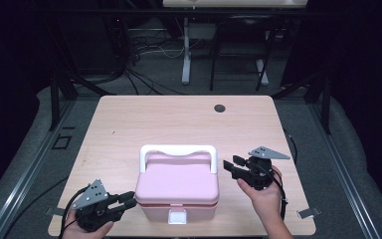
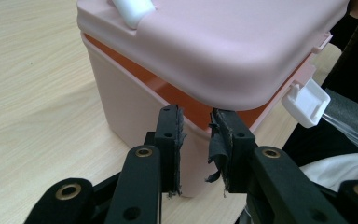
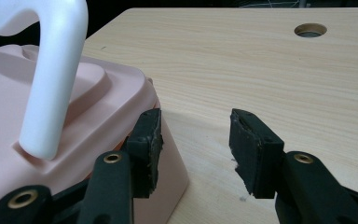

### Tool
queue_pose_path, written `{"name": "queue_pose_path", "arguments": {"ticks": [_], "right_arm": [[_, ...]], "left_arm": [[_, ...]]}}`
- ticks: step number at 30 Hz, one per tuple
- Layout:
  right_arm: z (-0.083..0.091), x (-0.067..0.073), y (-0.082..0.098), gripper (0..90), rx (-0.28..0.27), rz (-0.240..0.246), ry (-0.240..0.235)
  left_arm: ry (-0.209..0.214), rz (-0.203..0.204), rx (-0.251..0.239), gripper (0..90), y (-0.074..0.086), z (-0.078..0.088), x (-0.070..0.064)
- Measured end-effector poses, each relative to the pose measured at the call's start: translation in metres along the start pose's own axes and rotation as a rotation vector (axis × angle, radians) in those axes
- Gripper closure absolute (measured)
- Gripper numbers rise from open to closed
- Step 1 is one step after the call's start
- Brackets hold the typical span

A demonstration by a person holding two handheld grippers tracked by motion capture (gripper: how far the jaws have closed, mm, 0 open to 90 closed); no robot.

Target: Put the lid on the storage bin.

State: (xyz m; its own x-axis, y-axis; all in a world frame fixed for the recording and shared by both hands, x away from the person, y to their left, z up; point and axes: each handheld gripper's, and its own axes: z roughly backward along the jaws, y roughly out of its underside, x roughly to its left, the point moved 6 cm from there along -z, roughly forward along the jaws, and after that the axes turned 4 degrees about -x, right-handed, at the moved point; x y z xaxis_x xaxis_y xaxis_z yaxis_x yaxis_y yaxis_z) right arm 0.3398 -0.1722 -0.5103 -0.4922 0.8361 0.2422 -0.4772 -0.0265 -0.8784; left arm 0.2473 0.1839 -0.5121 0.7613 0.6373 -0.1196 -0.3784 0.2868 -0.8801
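A pink lidded box (image 1: pixel 176 184) with a white carry handle (image 1: pixel 177 149) stands near the table's front edge. Its white latch (image 1: pixel 177 217) faces me and hangs flipped out (image 2: pixel 306 102). An orange band shows between lid and body in the left gripper view. My left gripper (image 1: pixel 128 199) lies at the box's front left corner. Its jaws (image 2: pixel 196 121) stand apart, tips just under the lid rim of the box (image 2: pixel 214 46), astride the corner edge. My right gripper (image 1: pixel 231 164) is at the box's right rear corner, open (image 3: pixel 193 126). One jaw sits beside the box (image 3: pixel 98 93) wall near the handle (image 3: pixel 51 84), the other over bare table.
The light wooden table (image 1: pixel 179 119) has a round cable hole (image 1: pixel 220 108) at the back right, also in the right gripper view (image 3: pixel 310 30). Behind the table are a dark floor, cables and stand legs.
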Motion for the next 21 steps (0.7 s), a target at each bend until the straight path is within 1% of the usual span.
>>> {"name": "queue_pose_path", "arguments": {"ticks": [1, 2, 4, 11, 14, 17, 21], "right_arm": [[0.0, 0.0, 0.0, 53.9, 0.0, 0.0, 0.0], [-0.0001, 0.0001, 0.0, 53.9, 0.0, -0.001, -0.001], [-0.0003, 0.0002, 0.0002, 53.9, 0.002, -0.003, 0.0], [-0.0002, 0.0, 0.0004, 53.6, 0.005, -0.004, 0.0], [-0.0013, 0.0001, 0.0014, 53.3, 0.001, -0.019, -0.003], [-0.0019, -0.0004, 0.0022, 53.3, 0.004, -0.017, -0.001], [-0.0018, -0.0008, 0.0019, 53.3, 0.0, -0.017, -0.002]], "left_arm": [[-0.001, 0.0, 0.004, 72.4, 0.0005, 0.0001, 0.0003], [-0.001, 0.001, -0.004, 72.4, 0.0009, -0.0005, 0.0006], [-0.005, -0.001, 0.004, 72.4, 0.0022, -0.0002, 0.0016], [-0.004, 0.007, 0.005, 72.4, 0.0033, -0.0006, 0.0025], [-0.007, 0.009, 0.009, 72.4, 0.0039, -0.0008, 0.0037], [-0.006, 0.005, 0.011, 72.4, 0.0041, -0.0009, 0.0043], [-0.009, 0.015, 0.007, 72.4, 0.0046, -0.0016, 0.0045]]}}
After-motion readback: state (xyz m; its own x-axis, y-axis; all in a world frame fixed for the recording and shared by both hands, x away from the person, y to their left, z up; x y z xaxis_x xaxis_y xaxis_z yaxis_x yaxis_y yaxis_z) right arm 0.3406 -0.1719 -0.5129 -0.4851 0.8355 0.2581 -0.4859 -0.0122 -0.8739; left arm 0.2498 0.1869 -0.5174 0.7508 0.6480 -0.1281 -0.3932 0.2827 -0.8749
